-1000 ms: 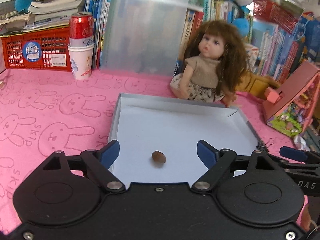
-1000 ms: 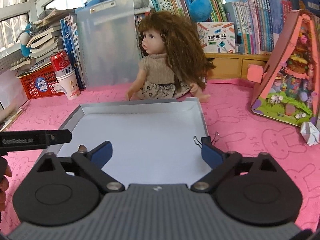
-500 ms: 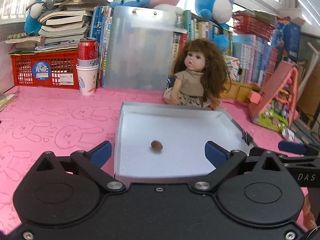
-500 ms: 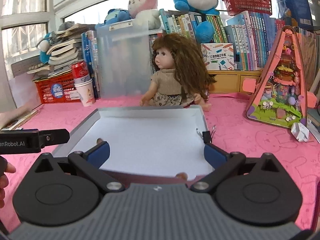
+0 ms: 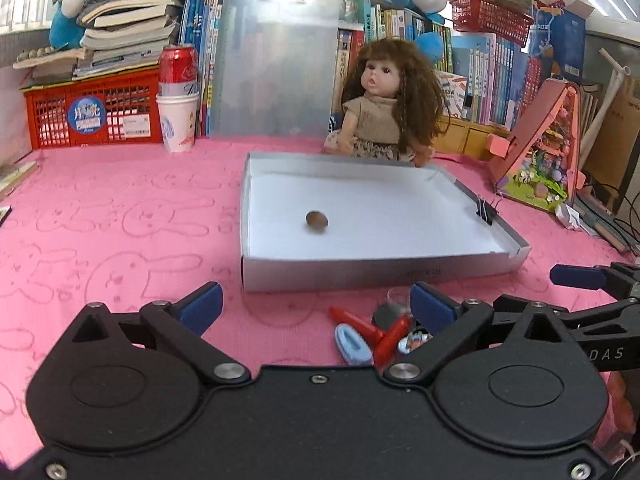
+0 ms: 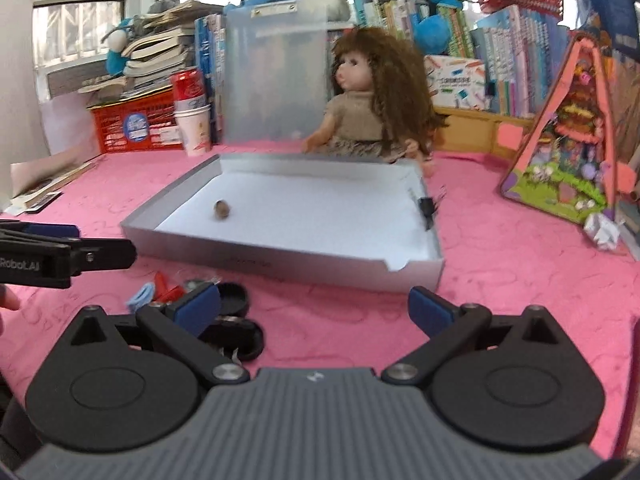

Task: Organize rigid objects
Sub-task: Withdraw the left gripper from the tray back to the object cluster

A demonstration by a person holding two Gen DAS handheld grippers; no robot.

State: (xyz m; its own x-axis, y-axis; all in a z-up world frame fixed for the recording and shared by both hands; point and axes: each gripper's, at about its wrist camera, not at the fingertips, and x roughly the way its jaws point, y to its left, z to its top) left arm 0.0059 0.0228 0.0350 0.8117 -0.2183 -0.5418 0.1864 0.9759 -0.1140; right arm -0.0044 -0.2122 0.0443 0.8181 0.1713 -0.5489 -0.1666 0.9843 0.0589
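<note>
Pink mat (image 5: 120,208), doll (image 5: 384,104) behind tray (image 5: 400,270)

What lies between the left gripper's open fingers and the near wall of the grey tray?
In the left wrist view, only bare pink cloth separates the left gripper from the tray; the small clutter sits rightward.

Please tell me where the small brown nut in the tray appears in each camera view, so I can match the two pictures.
Left wrist view: the nut lies in the tray, left of its middle.
Right wrist view: the nut lies in the tray's left part, nearer the far wall.
Shared landmark: the black binder clip on the tray's right wall.
</note>
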